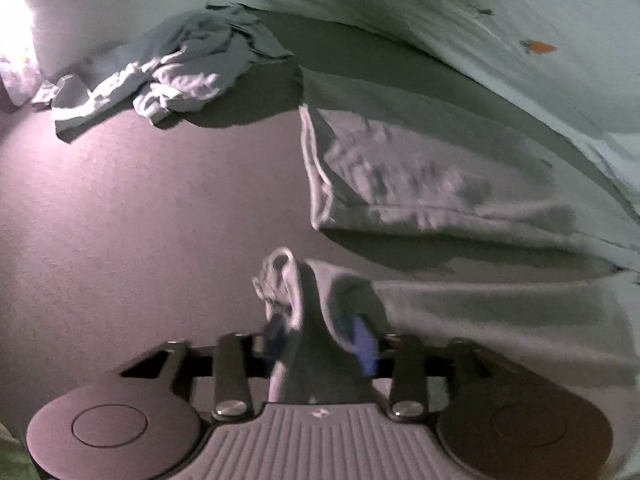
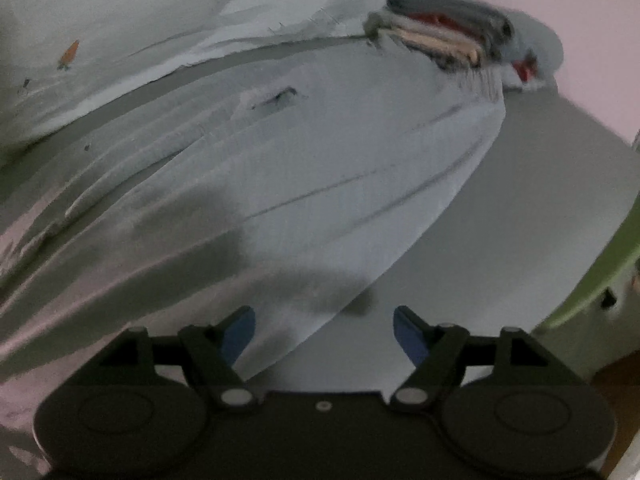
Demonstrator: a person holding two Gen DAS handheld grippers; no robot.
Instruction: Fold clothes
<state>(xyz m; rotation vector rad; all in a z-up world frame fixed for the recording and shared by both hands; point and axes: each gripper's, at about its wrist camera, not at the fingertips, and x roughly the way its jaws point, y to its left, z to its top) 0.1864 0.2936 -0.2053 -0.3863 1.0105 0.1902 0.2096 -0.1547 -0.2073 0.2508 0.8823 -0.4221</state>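
In the left wrist view a grey garment (image 1: 400,176) with a pale hem lies spread on the bed to the right. One bunched corner (image 1: 288,280) of it stands up between the blue pads (image 1: 366,344) of my left gripper (image 1: 320,338). The jaws stand apart and the cloth sits loosely between them; blur hides any contact. In the right wrist view my right gripper (image 2: 324,332) is open, with nothing gripped. It hovers over the curved edge of a pale blue-grey garment (image 2: 320,168) laid flat, and that edge runs under the gap between the fingers.
A crumpled heap of clothes (image 1: 160,76) lies at the far left of the mattress (image 1: 120,220). A pale cover with small carrot prints (image 1: 538,46) rises behind. A stack of folded clothes (image 2: 444,32) sits at the far right, and a green edge (image 2: 600,280) borders the bed.
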